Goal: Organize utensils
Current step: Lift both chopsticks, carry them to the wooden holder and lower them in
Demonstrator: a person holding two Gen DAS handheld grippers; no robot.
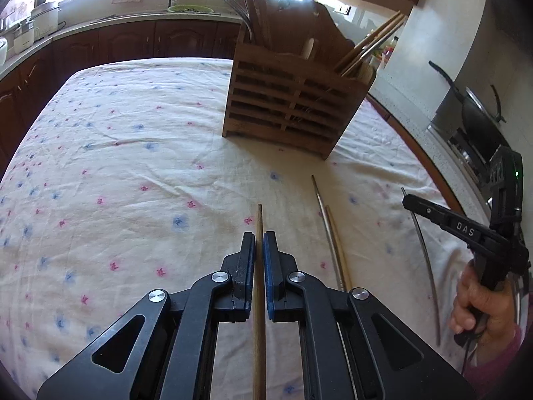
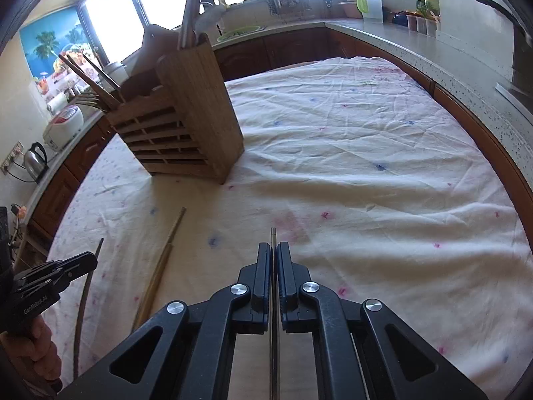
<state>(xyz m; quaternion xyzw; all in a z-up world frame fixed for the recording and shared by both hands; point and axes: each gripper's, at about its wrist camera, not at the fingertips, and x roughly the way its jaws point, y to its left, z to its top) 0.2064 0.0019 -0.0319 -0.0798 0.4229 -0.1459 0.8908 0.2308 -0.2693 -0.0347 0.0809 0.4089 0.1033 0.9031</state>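
Wooden utensil holder point(image 1: 283, 100) holds chopsticks point(image 1: 369, 46); left hand-held gripper point(image 1: 259, 243) clamps a wooden chopstick point(image 1: 259, 333), right one point(image 2: 273, 253) a metal chopstick point(image 2: 273, 233).

A white floral tablecloth point(image 2: 349, 166) covers the table. Left of it, on the counter, stand a steel kettle point(image 2: 35, 161) and a white rice cooker point(image 2: 63, 126); beyond it, a green-lidded container point(image 2: 369, 6).

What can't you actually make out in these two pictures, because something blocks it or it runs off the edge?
- Left wrist view: the wooden chopstick runs off the bottom edge, its rear end unseen.
- Right wrist view: the metal chopstick shows only its tip; the fingers and bottom edge hide the rest.
- Both views: the wooden holder hides the lower ends of the utensils inside.
- Left wrist view: the windows are glared out.
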